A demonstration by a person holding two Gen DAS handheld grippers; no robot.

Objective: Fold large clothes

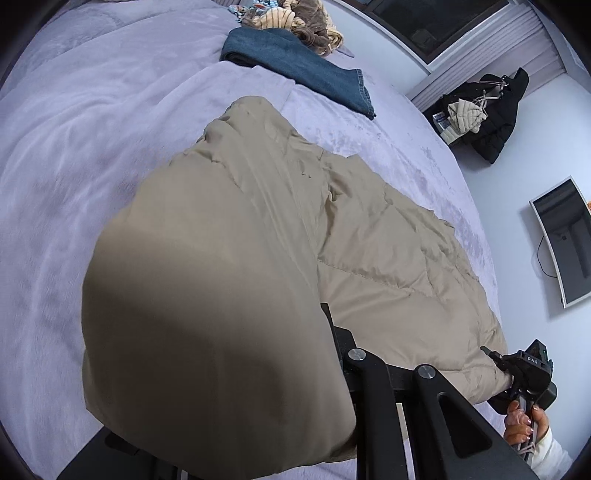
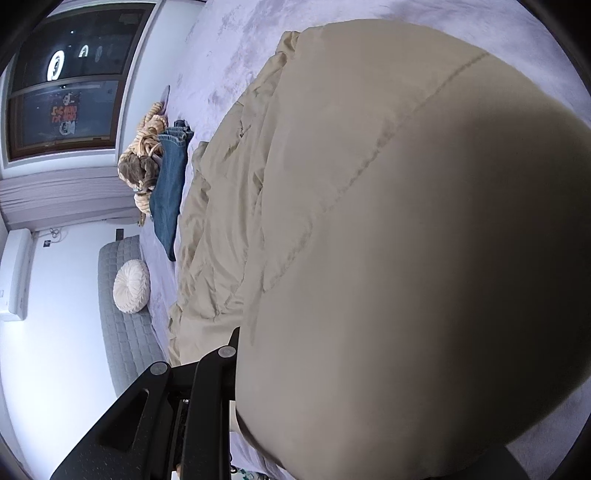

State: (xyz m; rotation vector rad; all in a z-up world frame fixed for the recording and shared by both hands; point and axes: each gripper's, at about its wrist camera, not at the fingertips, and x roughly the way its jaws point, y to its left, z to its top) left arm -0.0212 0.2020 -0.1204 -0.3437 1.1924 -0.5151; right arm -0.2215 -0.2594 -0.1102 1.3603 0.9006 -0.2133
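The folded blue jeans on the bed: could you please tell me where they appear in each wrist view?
Left wrist view: folded blue jeans lie top centre, beyond the beige padded coat.
Right wrist view: jeans sit left of centre, beside the coat.
Shared landmark: the striped plush heap next to them.

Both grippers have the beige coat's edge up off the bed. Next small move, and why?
Probably carry the lifted edge forward toward the jeans and lay it over the rest. Left gripper and right gripper each pinch a bulge of the coat, while its far half lies flat on the bed.
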